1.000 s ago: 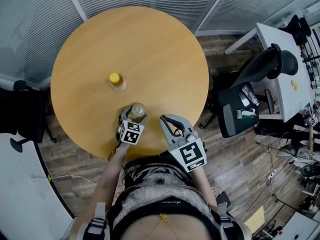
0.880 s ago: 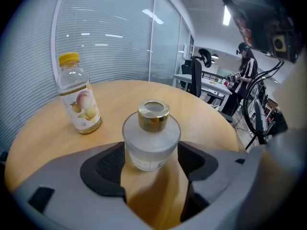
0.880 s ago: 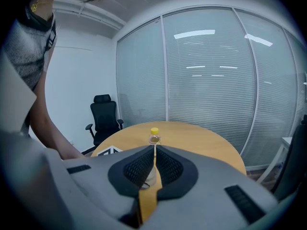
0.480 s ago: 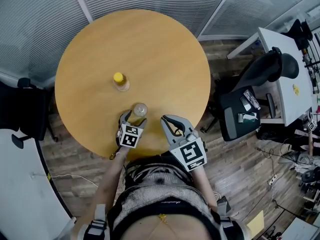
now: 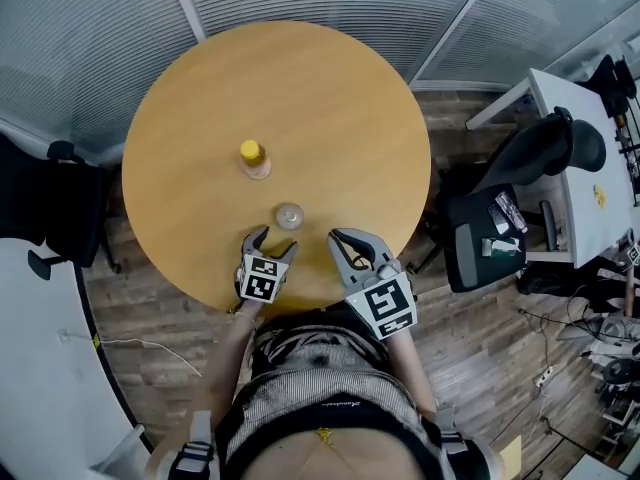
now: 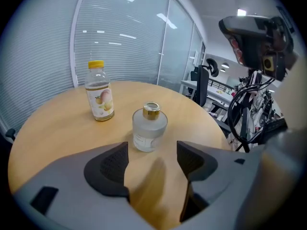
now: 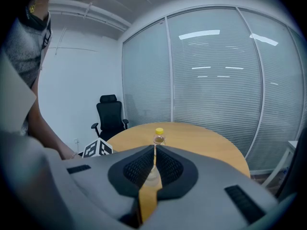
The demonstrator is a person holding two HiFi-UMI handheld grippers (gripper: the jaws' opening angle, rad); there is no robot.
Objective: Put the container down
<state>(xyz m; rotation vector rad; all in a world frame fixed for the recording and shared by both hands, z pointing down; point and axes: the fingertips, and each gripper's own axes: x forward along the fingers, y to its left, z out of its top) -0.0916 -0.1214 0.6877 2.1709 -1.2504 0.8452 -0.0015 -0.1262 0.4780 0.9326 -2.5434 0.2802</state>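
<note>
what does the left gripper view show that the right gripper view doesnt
Only the left gripper view: the frosted container in full, upright on the round wooden table, just past the left gripper's open jaws and untouched.

Only the right gripper view: the right gripper with its jaws nearly together and nothing gripped, a black office chair by a white wall, and the left gripper's marker cube.

Both: the table, the yellow-capped bottle and the glass wall with blinds.
</note>
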